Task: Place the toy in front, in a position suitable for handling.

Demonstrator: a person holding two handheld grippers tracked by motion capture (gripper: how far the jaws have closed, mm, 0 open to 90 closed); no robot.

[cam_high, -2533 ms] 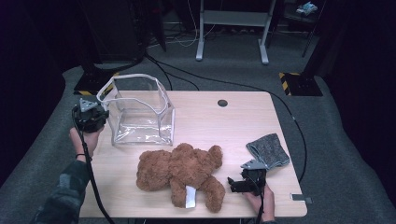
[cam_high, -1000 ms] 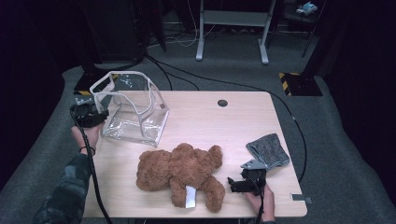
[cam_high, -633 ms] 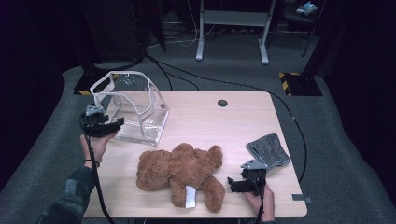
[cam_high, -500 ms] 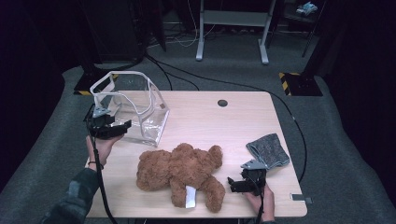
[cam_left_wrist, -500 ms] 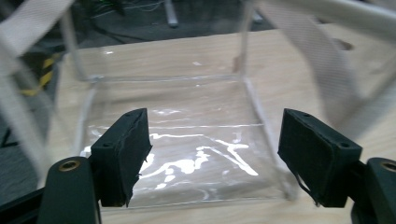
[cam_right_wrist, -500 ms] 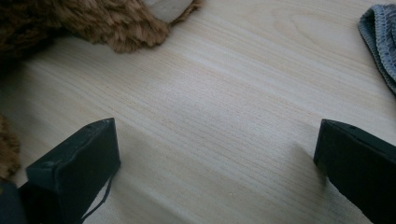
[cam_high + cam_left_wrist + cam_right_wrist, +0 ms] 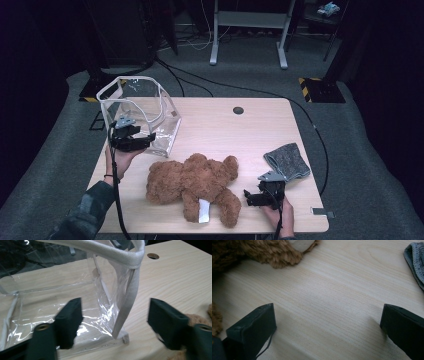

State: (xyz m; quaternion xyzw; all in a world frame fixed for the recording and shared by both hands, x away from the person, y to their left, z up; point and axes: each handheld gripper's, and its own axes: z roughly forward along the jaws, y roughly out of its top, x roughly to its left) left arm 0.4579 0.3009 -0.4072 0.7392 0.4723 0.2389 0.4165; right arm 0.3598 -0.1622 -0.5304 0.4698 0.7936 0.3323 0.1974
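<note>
A clear plastic bag (image 7: 165, 120) with white trim stands tilted at the table's back left. My left gripper (image 7: 145, 142) sits at its near side. In the left gripper view the bag's white corner seam (image 7: 125, 302) stands between the jaws of the left gripper (image 7: 115, 312), clear of both pads; the jaws have just been closing. A brown teddy bear (image 7: 195, 182) lies at the front middle. My right gripper (image 7: 252, 197) rests open beside the bear's leg (image 7: 262, 250), over bare wood. A grey cloth (image 7: 287, 161) lies just behind it.
The wooden table (image 7: 240, 130) has a round cable hole (image 7: 238, 110) near its back edge. Cables run over the grey carpet behind. A metal stand (image 7: 247, 20) and a yellow-black striped block (image 7: 320, 87) sit beyond the table.
The bag went from upright to tilted. My left gripper moved from the bag's left side round to its near corner. The right gripper, bear and cloth kept still.
</note>
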